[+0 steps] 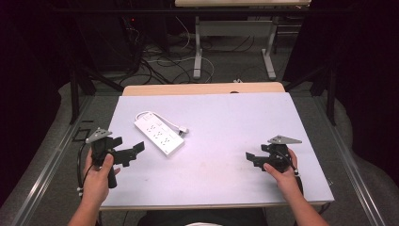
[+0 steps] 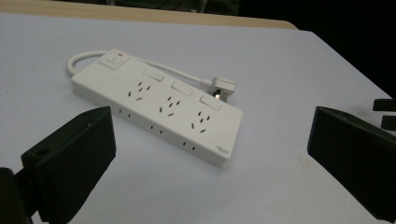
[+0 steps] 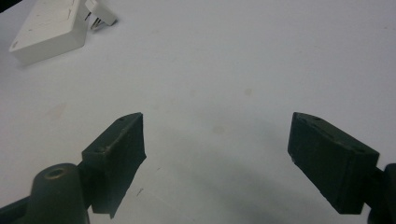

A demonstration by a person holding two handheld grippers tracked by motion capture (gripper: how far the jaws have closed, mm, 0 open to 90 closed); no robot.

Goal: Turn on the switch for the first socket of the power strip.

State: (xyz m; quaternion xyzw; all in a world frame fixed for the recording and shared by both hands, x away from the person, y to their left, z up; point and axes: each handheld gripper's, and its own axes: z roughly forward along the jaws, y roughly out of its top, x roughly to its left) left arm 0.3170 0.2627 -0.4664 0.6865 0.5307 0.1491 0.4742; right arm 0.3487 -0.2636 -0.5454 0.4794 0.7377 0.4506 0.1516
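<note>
Looking down from the high view, a white power strip (image 1: pixel 158 134) lies on the surface (image 1: pixel 226 127) with its long axis running diagonally from far left to near right, just beyond the left claw (image 1: pixel 135 151), whose jaws stand apart, and well apart from the right claw (image 1: pixel 251 159). From the left gripper view the power strip (image 2: pixel 159 105) sits ahead between the spread jaws, its plug (image 2: pixel 222 88) behind it. From the right gripper view the power strip (image 3: pixel 49 28) lies far off at upper left, jaws apart and empty.

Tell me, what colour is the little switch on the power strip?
The switch is white with a small red mark, on the white power strip; the left gripper view shows it best.
</note>
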